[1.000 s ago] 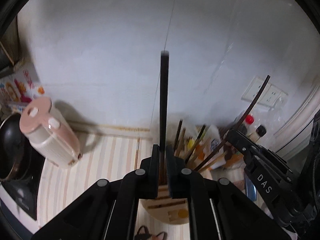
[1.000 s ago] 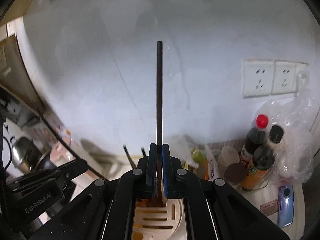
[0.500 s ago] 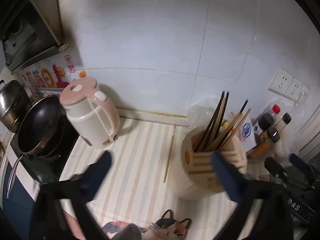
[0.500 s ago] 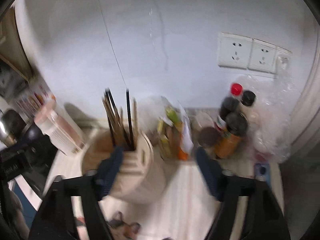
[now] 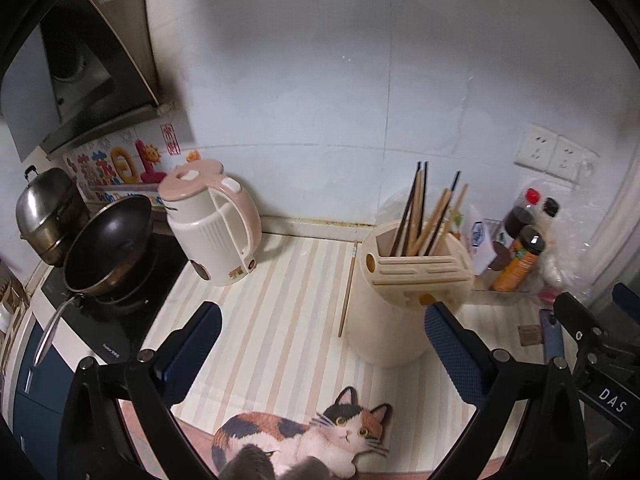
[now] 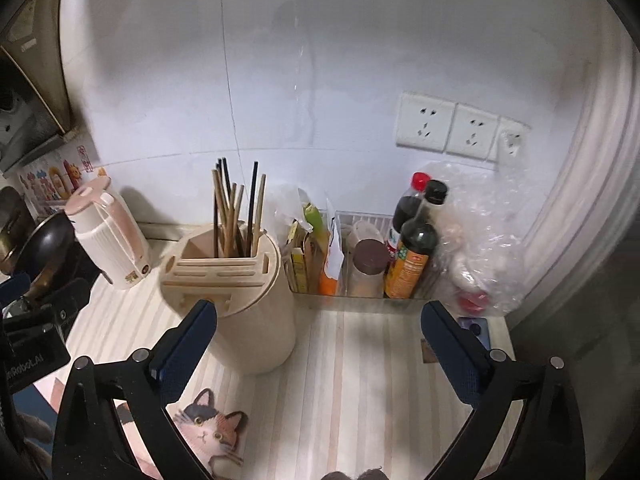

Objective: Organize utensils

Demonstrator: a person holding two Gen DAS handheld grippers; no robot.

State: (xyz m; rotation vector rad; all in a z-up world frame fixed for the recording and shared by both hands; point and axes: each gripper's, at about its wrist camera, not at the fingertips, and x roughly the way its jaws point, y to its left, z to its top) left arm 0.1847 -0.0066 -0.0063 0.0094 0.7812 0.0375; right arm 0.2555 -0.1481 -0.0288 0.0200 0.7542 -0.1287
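Observation:
A cream utensil holder (image 5: 394, 292) (image 6: 240, 292) stands upright on the striped counter, with several dark and wooden chopsticks (image 5: 424, 208) (image 6: 236, 208) standing in its back slot. One loose wooden chopstick (image 5: 347, 288) lies on the counter just left of the holder. My left gripper (image 5: 323, 314) is open with nothing between its fingers, back from the holder and to its left. My right gripper (image 6: 318, 312) has its jaws opening wide and empty, with the holder in front of its left finger. Each gripper shows at the edge of the other's view.
A pink-and-cream kettle (image 5: 212, 224) stands left of the holder, beside a black wok (image 5: 108, 240) on a cooktop and a steel pot (image 5: 48, 212). Sauce bottles (image 6: 412, 248) and packets fill a tray at the right. A cat-shaped mat (image 5: 304, 436) lies at the counter's front edge.
Each gripper was shut on a dark chopstick held upright over the holder. Both have let go and opened wide, and both have drawn back from the holder, which now shows whole.

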